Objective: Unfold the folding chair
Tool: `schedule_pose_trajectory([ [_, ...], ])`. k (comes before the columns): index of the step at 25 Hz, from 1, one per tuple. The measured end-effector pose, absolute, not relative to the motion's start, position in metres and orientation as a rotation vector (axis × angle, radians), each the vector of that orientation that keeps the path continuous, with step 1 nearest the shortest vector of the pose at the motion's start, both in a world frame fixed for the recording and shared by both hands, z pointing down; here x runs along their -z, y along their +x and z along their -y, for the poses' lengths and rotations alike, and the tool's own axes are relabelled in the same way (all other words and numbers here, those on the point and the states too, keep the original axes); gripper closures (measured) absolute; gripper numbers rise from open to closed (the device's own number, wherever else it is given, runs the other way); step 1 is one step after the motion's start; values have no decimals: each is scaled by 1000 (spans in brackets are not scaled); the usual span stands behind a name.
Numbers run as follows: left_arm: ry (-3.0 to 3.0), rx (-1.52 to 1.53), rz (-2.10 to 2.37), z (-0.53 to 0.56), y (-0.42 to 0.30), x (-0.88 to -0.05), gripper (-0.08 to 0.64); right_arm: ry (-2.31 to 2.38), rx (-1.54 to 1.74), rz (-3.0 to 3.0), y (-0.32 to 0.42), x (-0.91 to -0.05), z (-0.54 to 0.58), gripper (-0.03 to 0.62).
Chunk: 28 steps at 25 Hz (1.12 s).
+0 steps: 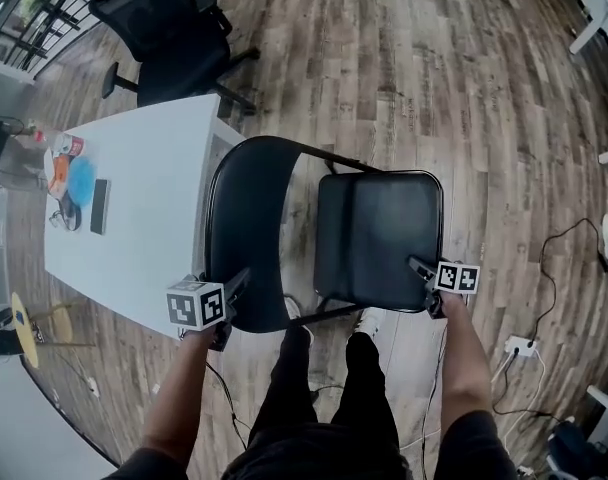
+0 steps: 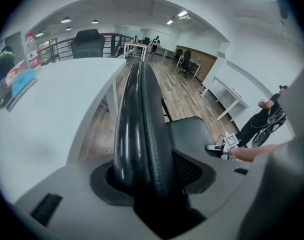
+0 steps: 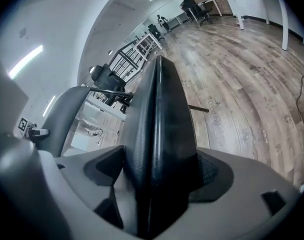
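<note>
The black folding chair stands on the wood floor, its curved backrest on the left and its padded seat on the right. My left gripper is at the backrest's near edge. In the left gripper view the backrest edge runs between the wide jaws of the left gripper, which stand open around it. My right gripper is at the seat's near right corner. The seat edge lies between the open jaws of the right gripper.
A white table stands close on the chair's left, with a phone, a bottle and small items on it. A black office chair is beyond it. Cables and a power strip lie on the floor at right.
</note>
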State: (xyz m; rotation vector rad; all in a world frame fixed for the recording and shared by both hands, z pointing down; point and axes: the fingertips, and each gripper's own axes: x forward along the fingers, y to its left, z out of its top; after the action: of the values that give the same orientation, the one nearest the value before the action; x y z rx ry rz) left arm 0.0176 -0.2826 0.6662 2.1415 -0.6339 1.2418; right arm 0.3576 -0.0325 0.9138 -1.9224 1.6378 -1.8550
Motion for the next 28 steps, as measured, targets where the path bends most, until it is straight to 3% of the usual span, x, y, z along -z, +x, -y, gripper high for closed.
schedule_pose_trajectory([
  [10,2081,-1218,620,263,41,-713,319,-1753,1824,-1645,403,-975,-6,212],
  [28,2221,-1202,539,187,147,-701,325,-1777,1781,-1579,465,-1040,-58,189],
])
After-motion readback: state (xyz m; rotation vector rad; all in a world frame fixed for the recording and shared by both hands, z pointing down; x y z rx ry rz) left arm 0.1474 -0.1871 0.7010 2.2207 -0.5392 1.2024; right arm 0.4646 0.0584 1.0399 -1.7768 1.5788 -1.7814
